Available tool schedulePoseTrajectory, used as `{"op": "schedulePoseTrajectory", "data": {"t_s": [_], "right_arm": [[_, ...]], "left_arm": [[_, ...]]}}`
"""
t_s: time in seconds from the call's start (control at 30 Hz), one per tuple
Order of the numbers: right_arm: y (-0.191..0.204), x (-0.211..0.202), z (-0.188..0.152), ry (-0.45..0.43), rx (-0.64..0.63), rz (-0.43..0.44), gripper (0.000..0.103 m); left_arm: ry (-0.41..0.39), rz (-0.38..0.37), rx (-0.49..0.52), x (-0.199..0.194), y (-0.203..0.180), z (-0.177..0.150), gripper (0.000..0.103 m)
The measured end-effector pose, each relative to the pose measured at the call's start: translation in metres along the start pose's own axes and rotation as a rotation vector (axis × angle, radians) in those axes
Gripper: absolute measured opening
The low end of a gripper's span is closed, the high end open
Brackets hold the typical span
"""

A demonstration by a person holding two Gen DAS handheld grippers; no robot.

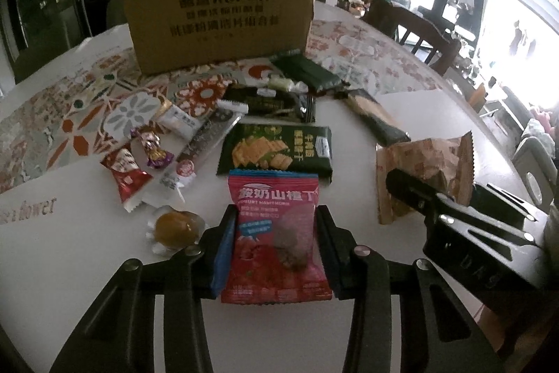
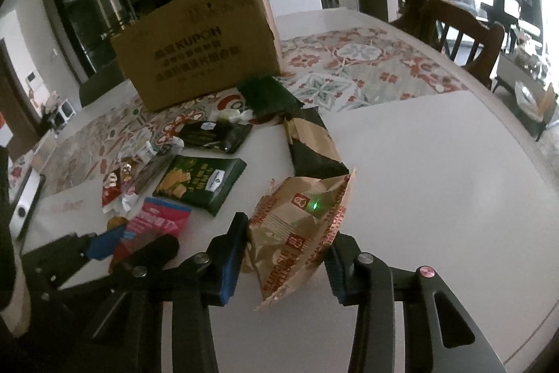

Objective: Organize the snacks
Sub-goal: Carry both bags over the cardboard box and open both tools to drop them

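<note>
A pink yogurt-hawthorn packet [image 1: 276,233] stands between the fingers of my left gripper [image 1: 276,215], and both pads press its sides. In the right wrist view the same packet [image 2: 157,219] shows at lower left in that gripper [image 2: 139,233]. My right gripper [image 2: 288,229] is shut on a crumpled brown biscuit packet [image 2: 297,233], which is lifted at one end. The left wrist view shows this packet [image 1: 419,163] and the right gripper [image 1: 436,194] at the right. An open cardboard box [image 1: 220,13] stands behind the snacks.
Loose snacks lie on the white table [image 2: 436,180]: a green cracker packet [image 1: 276,149], a dark packet [image 1: 276,103], a long brown-black packet [image 1: 374,117], a red packet [image 1: 125,173] and wrapped candies [image 1: 153,145]. A patterned mat [image 1: 70,114] runs under the box. A wooden chair [image 2: 464,34] stands beyond.
</note>
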State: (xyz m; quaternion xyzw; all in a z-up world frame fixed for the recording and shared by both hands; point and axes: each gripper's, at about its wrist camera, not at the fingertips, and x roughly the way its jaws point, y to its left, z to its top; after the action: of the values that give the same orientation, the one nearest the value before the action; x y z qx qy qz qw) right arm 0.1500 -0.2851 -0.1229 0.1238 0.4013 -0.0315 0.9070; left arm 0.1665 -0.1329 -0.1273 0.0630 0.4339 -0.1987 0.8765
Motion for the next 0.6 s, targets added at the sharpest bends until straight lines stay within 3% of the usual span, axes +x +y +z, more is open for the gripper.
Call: {"op": "schedulePoseTrajectory", "data": {"t_s": [0.6], "right_arm": [[0.024, -0.055, 0.014, -0.123, -0.065, 0.018, 0.042]], "left_arm": [[-0.191, 0.017, -0.01, -0.074, 0.016, 0.022, 0.042]]}}
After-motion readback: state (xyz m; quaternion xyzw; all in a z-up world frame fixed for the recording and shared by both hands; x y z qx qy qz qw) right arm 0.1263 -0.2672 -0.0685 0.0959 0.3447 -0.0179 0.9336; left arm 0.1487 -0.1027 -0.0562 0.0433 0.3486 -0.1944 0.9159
